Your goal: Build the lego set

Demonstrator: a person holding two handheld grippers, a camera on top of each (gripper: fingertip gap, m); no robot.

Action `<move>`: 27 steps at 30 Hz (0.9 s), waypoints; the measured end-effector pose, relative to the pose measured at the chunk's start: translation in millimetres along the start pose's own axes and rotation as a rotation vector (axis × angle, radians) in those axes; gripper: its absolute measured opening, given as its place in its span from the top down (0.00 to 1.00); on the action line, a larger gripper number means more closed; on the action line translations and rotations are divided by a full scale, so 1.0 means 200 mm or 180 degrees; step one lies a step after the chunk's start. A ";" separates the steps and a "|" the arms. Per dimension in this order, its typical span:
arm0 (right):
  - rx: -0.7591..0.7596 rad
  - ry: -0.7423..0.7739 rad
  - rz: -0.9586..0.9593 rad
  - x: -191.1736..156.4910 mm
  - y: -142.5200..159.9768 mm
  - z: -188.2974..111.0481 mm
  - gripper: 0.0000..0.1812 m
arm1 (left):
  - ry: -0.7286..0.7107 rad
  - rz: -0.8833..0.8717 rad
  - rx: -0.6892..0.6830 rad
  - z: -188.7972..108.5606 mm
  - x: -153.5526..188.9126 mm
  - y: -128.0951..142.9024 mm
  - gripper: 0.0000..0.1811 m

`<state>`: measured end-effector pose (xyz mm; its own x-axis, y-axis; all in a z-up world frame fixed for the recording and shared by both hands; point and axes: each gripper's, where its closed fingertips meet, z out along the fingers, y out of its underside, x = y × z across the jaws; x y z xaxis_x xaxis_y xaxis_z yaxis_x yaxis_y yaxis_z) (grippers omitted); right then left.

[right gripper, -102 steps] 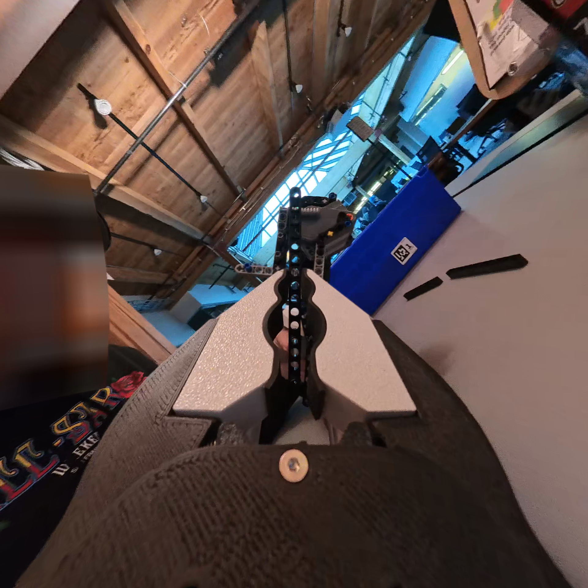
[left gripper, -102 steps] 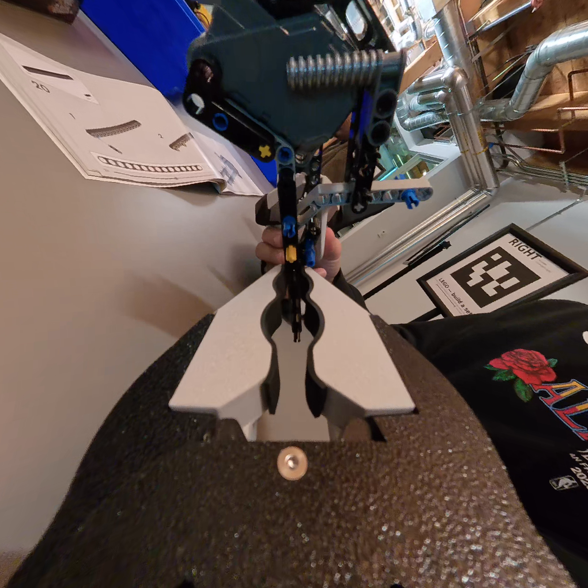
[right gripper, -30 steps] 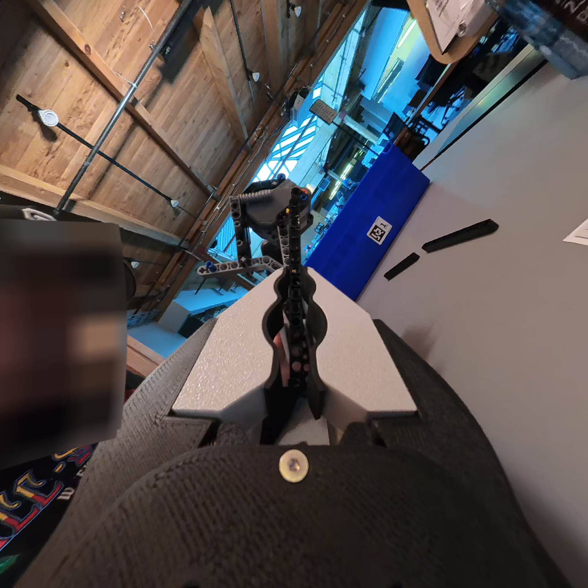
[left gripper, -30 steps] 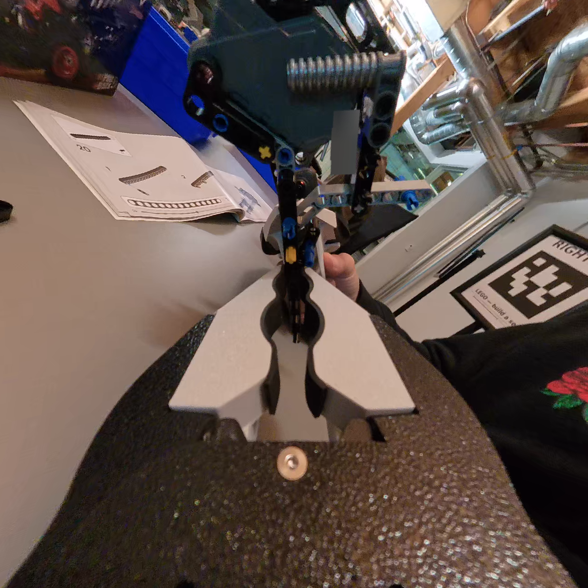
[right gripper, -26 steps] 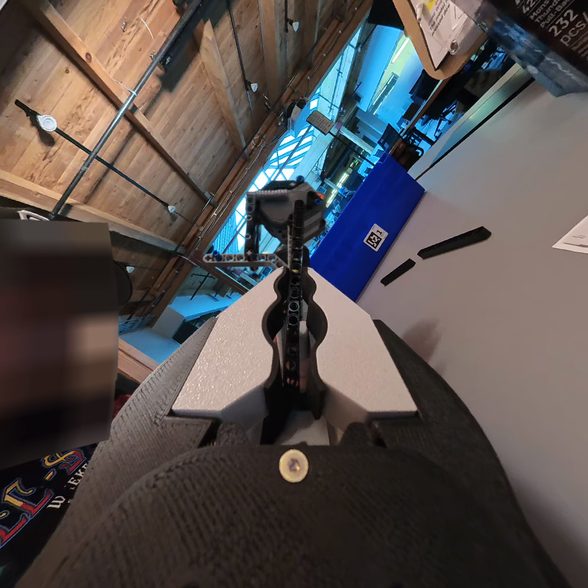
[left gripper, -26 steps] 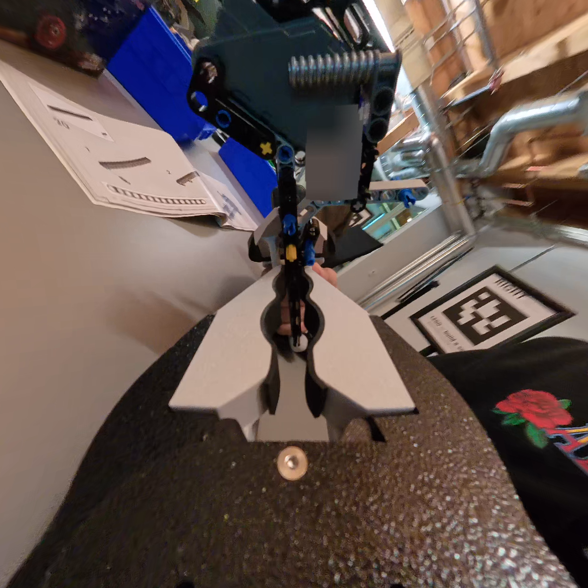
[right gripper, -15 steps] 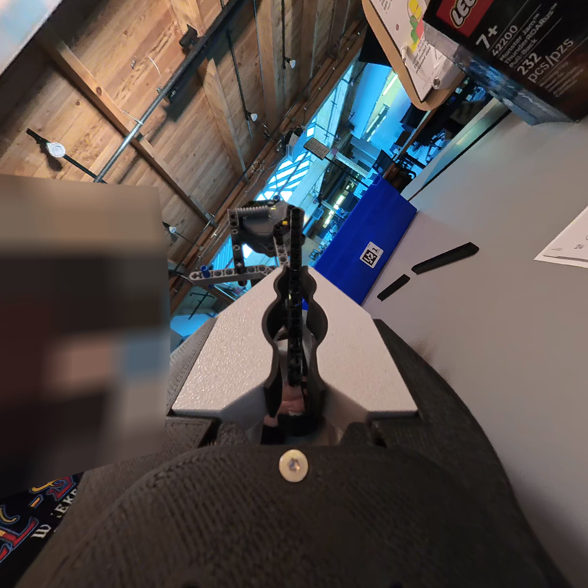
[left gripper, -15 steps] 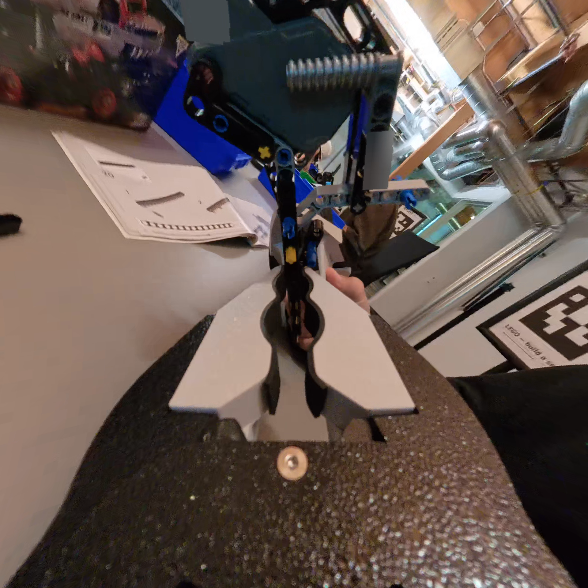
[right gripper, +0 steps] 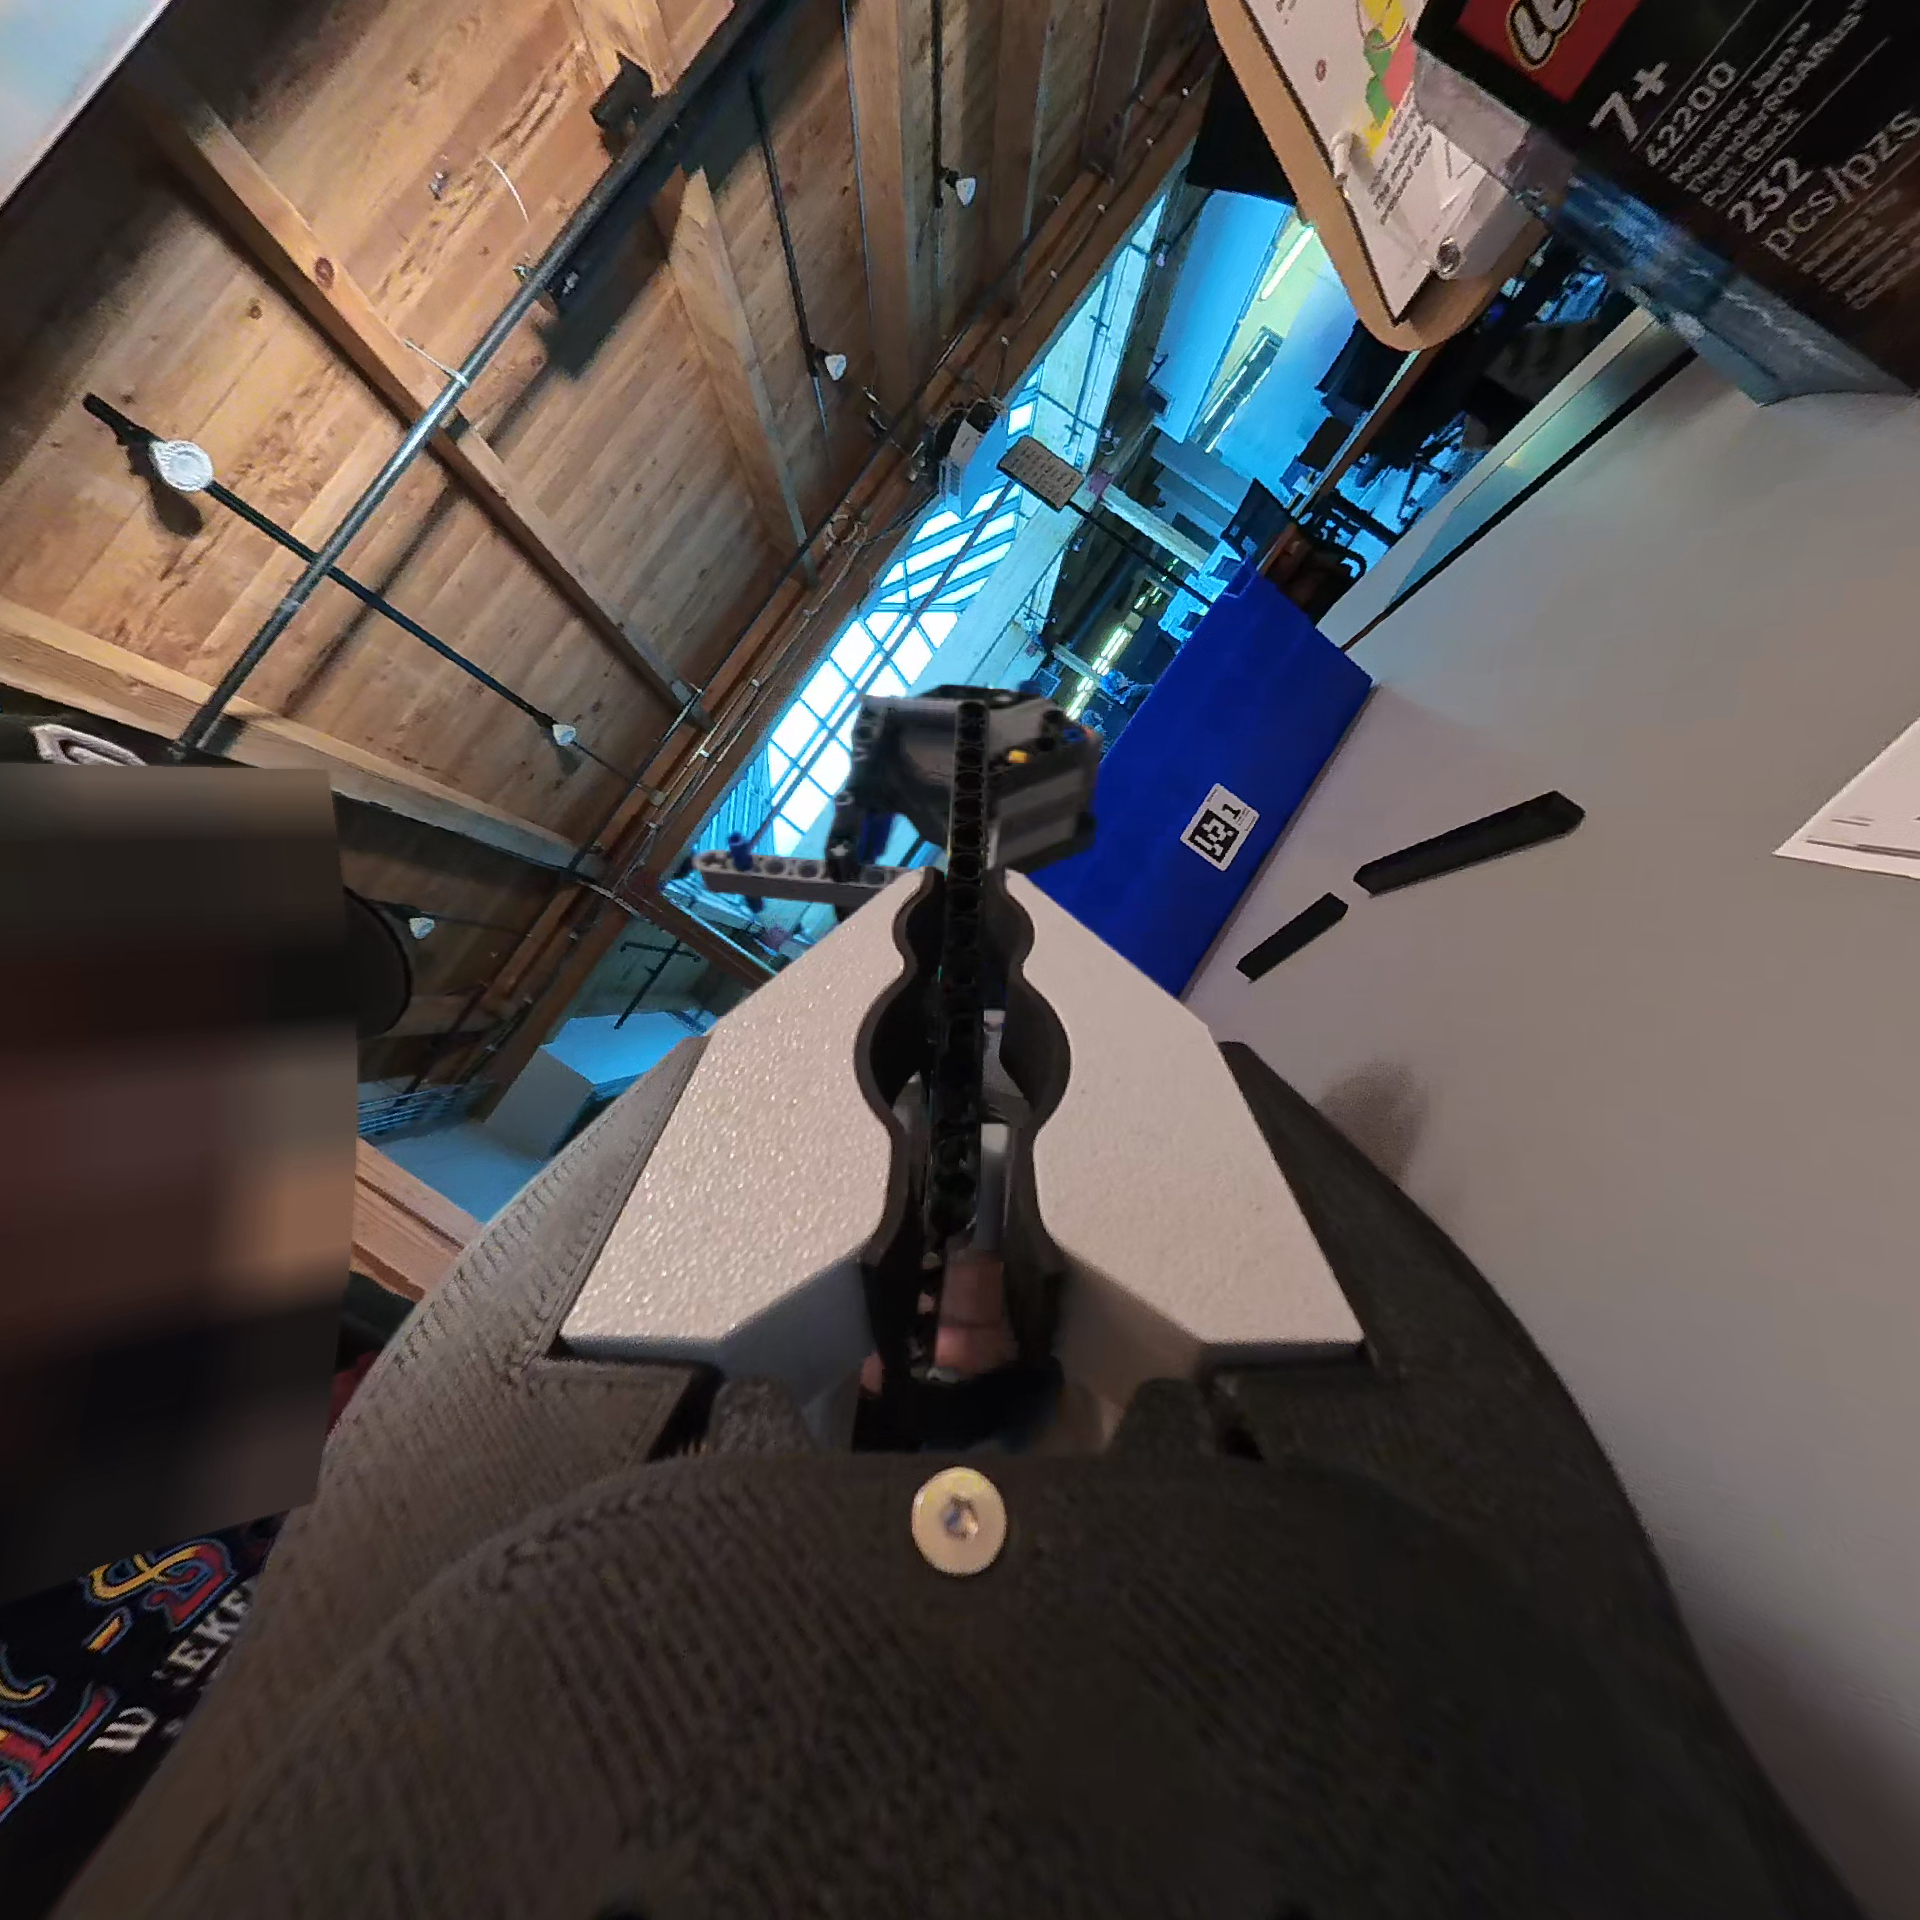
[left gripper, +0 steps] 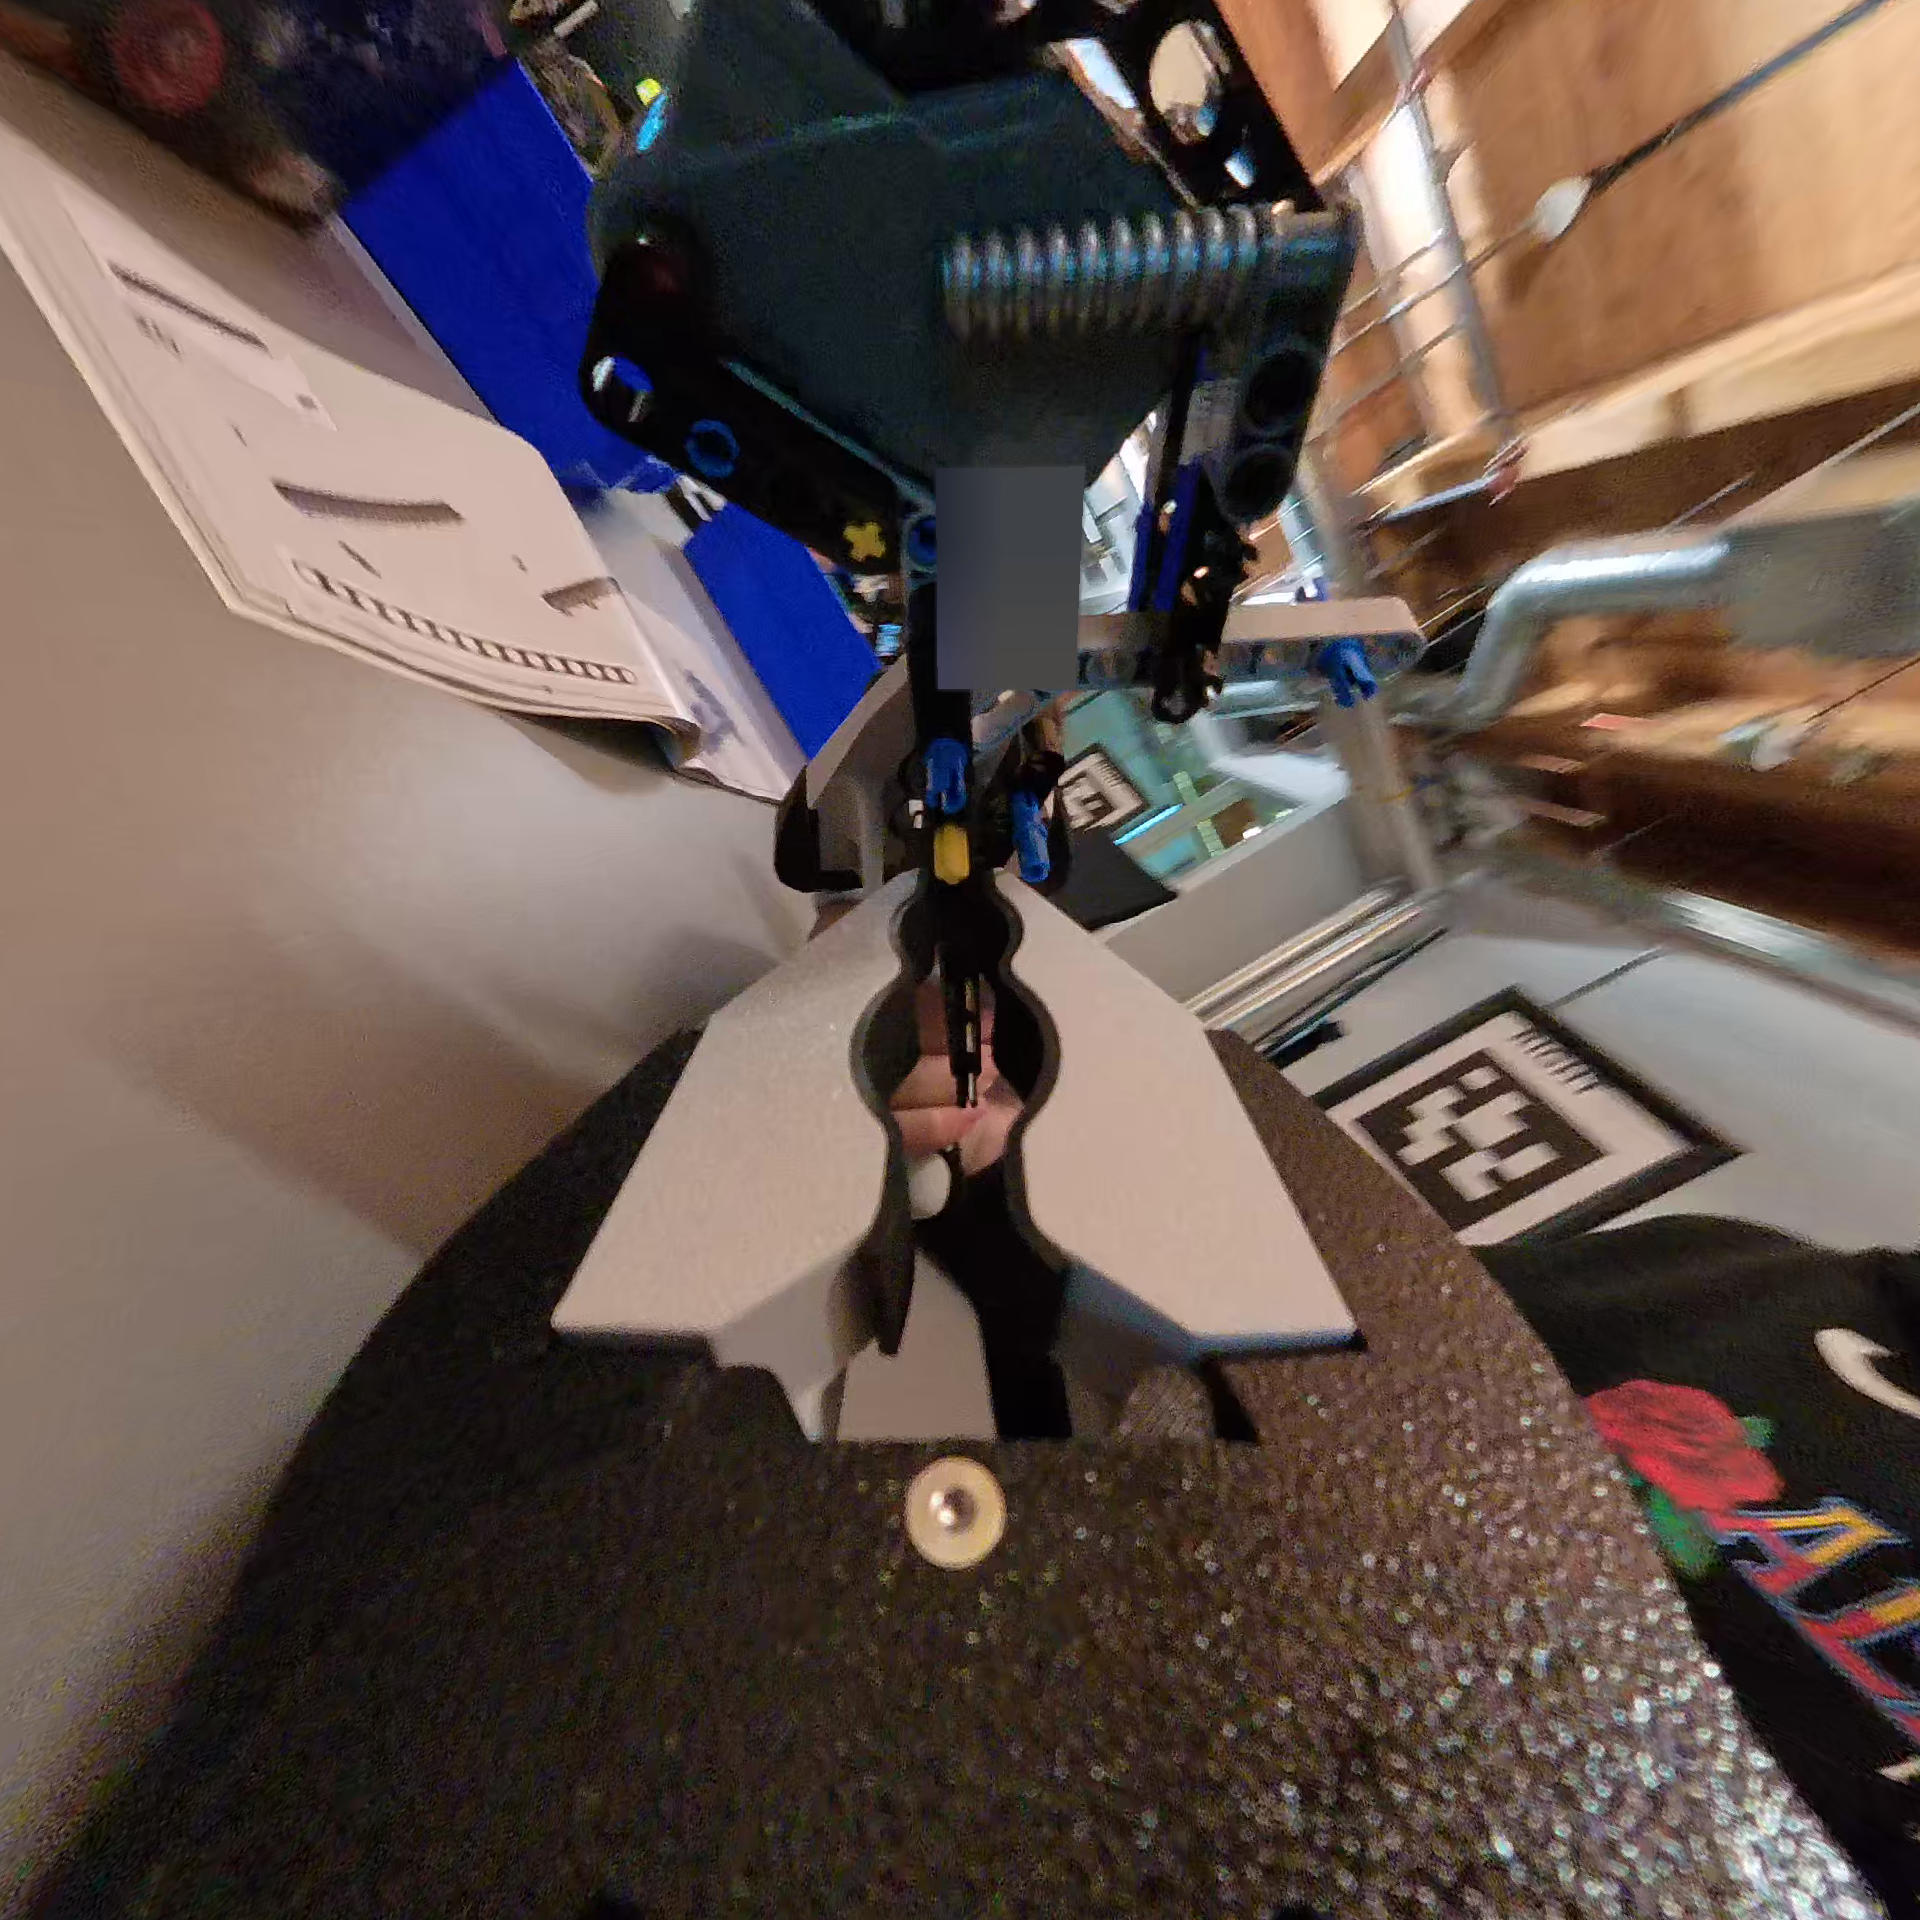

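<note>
A lego assembly is held in the air over the grey table: a dark blue-grey block, a grey ribbed spring, black beams and a grey beam with blue pins. My left gripper is shut on a thin black beam that hangs from it. My right gripper is shut on a long black holed beam that leads to the same assembly. The right gripper also shows just beyond the left one. A fingertip shows behind each pair of jaws.
An open instruction booklet lies on the table by a blue bin. Two loose black beams lie near the bin. A lego box stands at the far right. A framed marker card and a person's black shirt are at the right. Spacing between my two grippers at the tips: around 4 cm.
Both grippers stay shut on the assembly and have swung and tilted with it. The background has shifted, and the lego box has come into the right wrist view.
</note>
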<state>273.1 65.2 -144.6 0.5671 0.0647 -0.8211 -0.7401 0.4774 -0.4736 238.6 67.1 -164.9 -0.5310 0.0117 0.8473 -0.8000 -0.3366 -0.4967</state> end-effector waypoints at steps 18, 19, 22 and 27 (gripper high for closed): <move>-0.0686 0.1829 -0.0777 0.32 0.02 -0.21 0.97 | -0.0871 0.0354 -0.0703 -0.17 -0.19 0.04 0.97; -0.0778 0.1920 -0.0876 0.33 0.05 -0.23 0.97 | -0.0816 0.0308 -0.0682 -0.18 -0.18 0.03 0.97; -0.0913 0.2132 -0.1074 0.34 0.06 -0.25 0.96 | -0.0786 0.0300 -0.0688 -0.18 -0.18 0.03 0.97; -0.1335 0.2540 -0.1315 0.40 0.10 -0.35 0.84 | -0.0795 0.0347 -0.0721 -0.17 -0.18 0.04 0.97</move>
<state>278.5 18.7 -241.8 0.5138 -0.7196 -0.4671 -0.6945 -0.0292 -0.7189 241.3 96.4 -205.8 -0.5543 -0.2529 0.7930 -0.7990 -0.1054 -0.5921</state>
